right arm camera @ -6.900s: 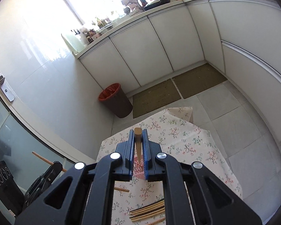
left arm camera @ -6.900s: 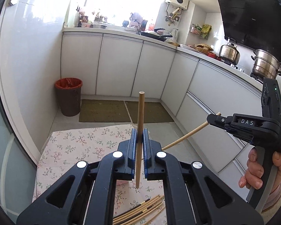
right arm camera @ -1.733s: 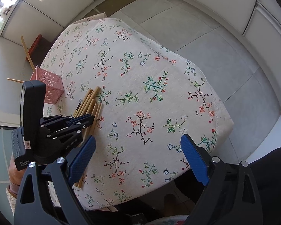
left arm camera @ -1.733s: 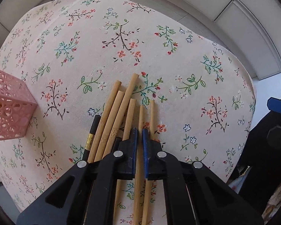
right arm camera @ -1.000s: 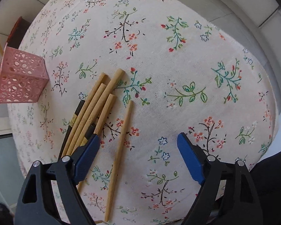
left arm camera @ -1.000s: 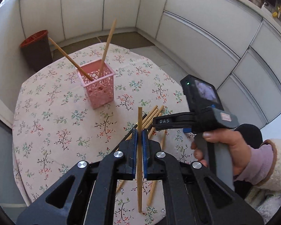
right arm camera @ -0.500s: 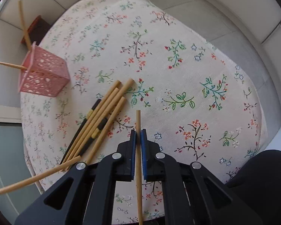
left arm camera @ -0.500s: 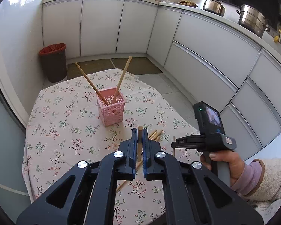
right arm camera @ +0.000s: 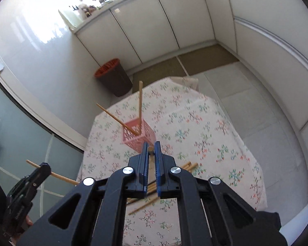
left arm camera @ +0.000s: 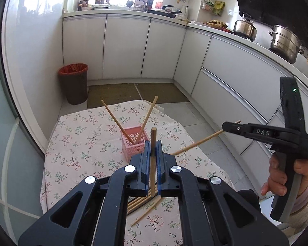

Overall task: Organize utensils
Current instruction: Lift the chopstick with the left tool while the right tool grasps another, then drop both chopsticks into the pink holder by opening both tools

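Observation:
A pink lattice basket (left arm camera: 135, 141) stands on the floral tablecloth with two wooden chopsticks (left arm camera: 147, 117) leaning in it; it also shows in the right wrist view (right arm camera: 138, 137). My left gripper (left arm camera: 152, 149) is shut on a wooden chopstick (left arm camera: 153, 160), held upright above the table. My right gripper (right arm camera: 151, 151) is shut on another wooden chopstick (right arm camera: 150, 149), seen end-on; in the left wrist view that stick (left arm camera: 197, 143) points toward the basket. Several loose chopsticks (left arm camera: 142, 202) lie on the cloth below both grippers.
The round table (left arm camera: 78, 131) with the floral cloth stands in a kitchen. A brown bin with a red liner (left arm camera: 74, 83) stands on the floor behind it. White cabinets (left arm camera: 125, 47) run along the back and right. A glass door is at the left.
Both grippers have risen from the table, each with a chopstick in it, and tilted up to face the basket and kitchen. The right one closed on its chopstick within the last second.

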A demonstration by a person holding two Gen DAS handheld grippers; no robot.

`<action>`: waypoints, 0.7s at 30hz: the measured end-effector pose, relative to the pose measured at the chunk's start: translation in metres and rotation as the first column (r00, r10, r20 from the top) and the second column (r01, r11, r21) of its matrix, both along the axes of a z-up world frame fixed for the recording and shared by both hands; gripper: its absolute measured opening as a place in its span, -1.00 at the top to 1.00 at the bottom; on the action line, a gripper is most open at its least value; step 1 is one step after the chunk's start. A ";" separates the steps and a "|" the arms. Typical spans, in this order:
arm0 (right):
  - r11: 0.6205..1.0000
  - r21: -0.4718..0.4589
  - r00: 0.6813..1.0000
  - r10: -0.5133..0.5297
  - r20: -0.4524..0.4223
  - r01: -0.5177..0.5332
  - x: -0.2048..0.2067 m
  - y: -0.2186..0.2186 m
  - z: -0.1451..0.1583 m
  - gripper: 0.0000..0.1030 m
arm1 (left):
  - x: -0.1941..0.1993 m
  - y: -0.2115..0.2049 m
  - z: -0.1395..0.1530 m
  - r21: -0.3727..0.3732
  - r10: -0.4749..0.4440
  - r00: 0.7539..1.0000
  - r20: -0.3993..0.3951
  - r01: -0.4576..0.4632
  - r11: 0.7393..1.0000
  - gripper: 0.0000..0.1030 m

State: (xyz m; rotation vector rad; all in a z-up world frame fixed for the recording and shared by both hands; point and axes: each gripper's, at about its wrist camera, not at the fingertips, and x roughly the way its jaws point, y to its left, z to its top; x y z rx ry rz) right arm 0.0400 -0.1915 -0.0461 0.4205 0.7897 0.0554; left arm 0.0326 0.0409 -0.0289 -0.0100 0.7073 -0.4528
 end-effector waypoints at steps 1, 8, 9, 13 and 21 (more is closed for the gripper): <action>1.000 -0.008 0.999 0.000 0.034 0.000 0.003 0.001 0.012 0.89 | 0.003 -0.001 0.004 -0.002 0.005 1.000 0.007 -0.005 1.000 0.91; 0.998 -0.058 0.988 0.032 0.153 -0.023 0.036 0.016 0.062 0.89 | 0.036 -0.008 0.032 -0.029 0.044 0.997 0.070 -0.042 0.999 0.91; 0.998 -0.063 0.986 0.037 0.161 -0.028 0.041 0.017 0.065 0.89 | 0.042 -0.009 0.035 -0.034 0.052 0.996 0.075 -0.050 0.998 0.91; 0.995 -0.092 0.979 0.054 0.194 -0.037 0.055 0.026 0.077 0.89 | 0.063 -0.012 0.040 -0.048 0.080 0.993 0.086 -0.076 0.996 0.92; 0.993 -0.106 0.971 0.071 0.228 -0.047 0.080 0.037 0.086 0.89 | 0.095 -0.021 0.037 -0.029 0.146 0.983 0.115 -0.144 0.989 0.92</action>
